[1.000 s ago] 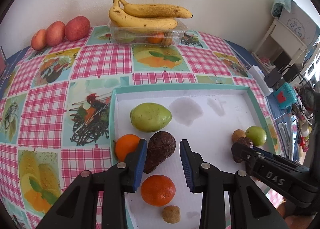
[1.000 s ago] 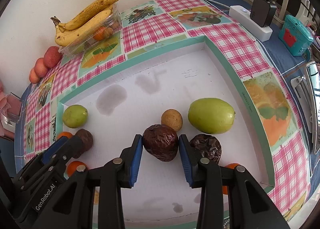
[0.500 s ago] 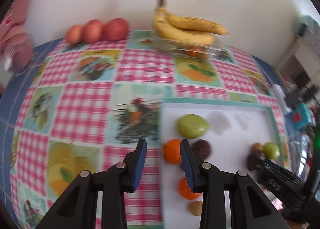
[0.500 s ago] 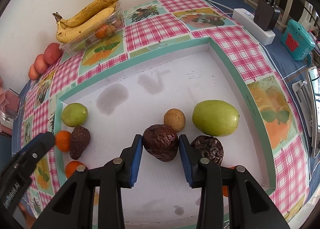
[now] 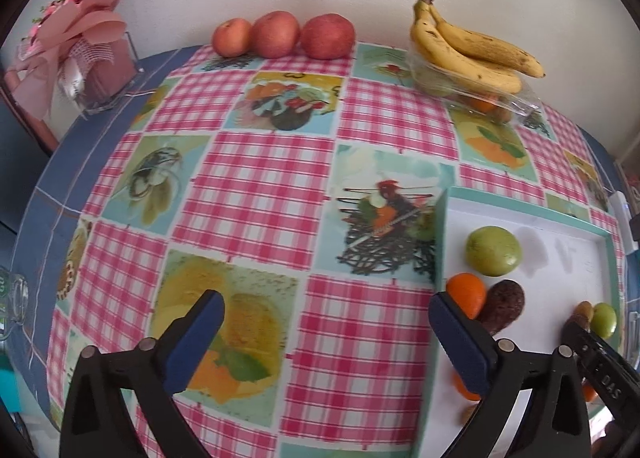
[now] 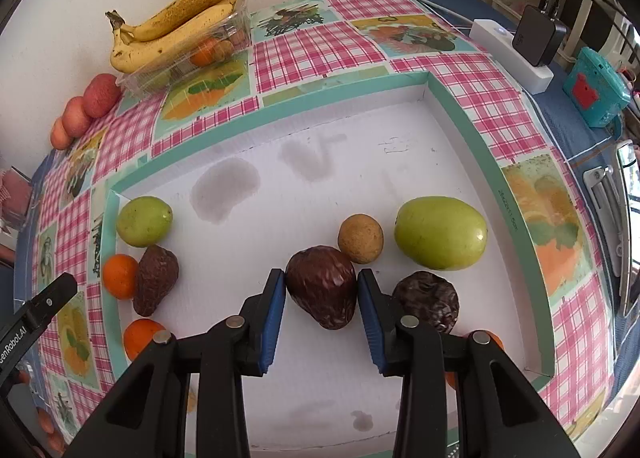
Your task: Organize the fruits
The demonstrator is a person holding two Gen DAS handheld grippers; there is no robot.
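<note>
Your right gripper (image 6: 322, 290) is clamped on the dark avocado (image 6: 322, 287) mid-tray (image 6: 460, 106), near its front edge. Your left gripper (image 5: 326, 328) is opening wide, empty, over the tablecloth (image 5: 256, 194) beside the tray's left edge.

Table (image 5: 64, 186) with blue top, mostly covered by a pink-checked cloth (image 5: 256, 194) printed with fruit panels. On the cloth along the wall: three apples (image 5: 276, 34) in a row, touching; a clear punnet (image 5: 480, 98) with bananas (image 5: 468, 46) on top. Nearer, a white tray (image 6: 452, 106) with a teal rim on the cloth, holding fruit. On the bare blue at one end: a clear holder (image 5: 100, 78) with a pink bow. At the other end: a white power strip (image 6: 512, 54) with a black plug, a teal box (image 6: 596, 86) beside it.
</note>
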